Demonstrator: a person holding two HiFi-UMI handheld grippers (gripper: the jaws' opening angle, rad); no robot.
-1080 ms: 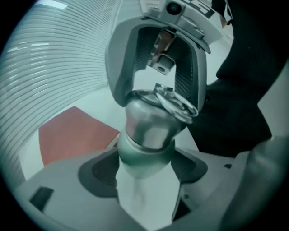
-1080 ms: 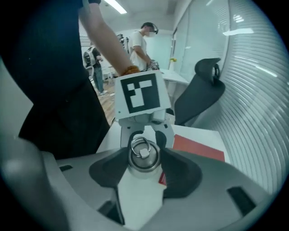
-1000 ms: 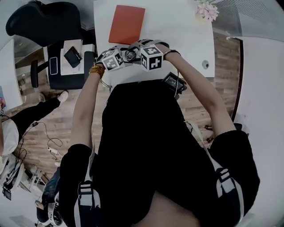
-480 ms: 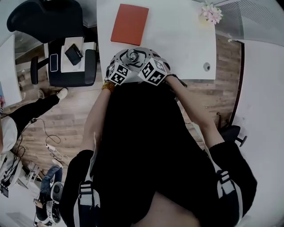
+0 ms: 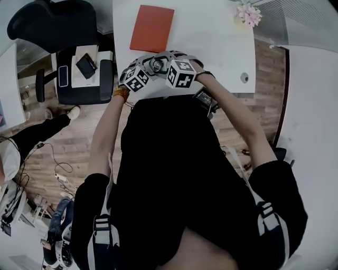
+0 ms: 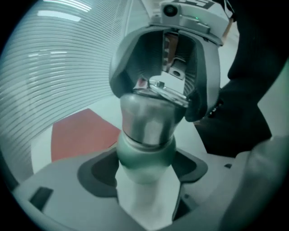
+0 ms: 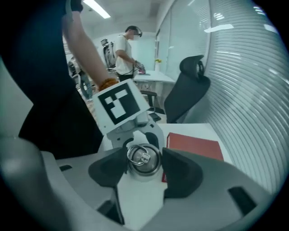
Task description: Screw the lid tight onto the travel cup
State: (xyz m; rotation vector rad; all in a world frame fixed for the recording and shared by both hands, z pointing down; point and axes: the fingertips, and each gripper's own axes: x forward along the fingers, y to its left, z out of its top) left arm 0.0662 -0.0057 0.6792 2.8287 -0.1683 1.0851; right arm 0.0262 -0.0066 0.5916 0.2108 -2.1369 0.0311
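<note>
The travel cup [image 6: 145, 151] has a pale green body and a steel lid [image 6: 149, 118]. My left gripper [image 6: 144, 168] is shut on the body, with a dark pad [image 6: 95, 172] on each side. From above, my right gripper [image 7: 143, 169] reaches over the lid [image 7: 143, 159], which has a ring handle on top. Its jaws have just been closing and both pads [image 7: 181, 173] now press on the lid's rim. In the head view the two marker cubes [image 5: 181, 74] meet over the lid [image 5: 157, 65] at the white table's [image 5: 211, 42] near edge.
A red notebook [image 5: 152, 28] lies on the table beyond the cup, with pink flowers [image 5: 248, 12] at the far right corner. A black office chair [image 5: 53, 23] and a stool with phones [image 5: 84, 66] stand to the left. Another person [image 7: 126, 49] stands far behind.
Both marker cubes have rolled about the cup. Half a second ago they sat lower in the view, splayed side by side; now they are back near their earlier spot. The cup stays between them.
</note>
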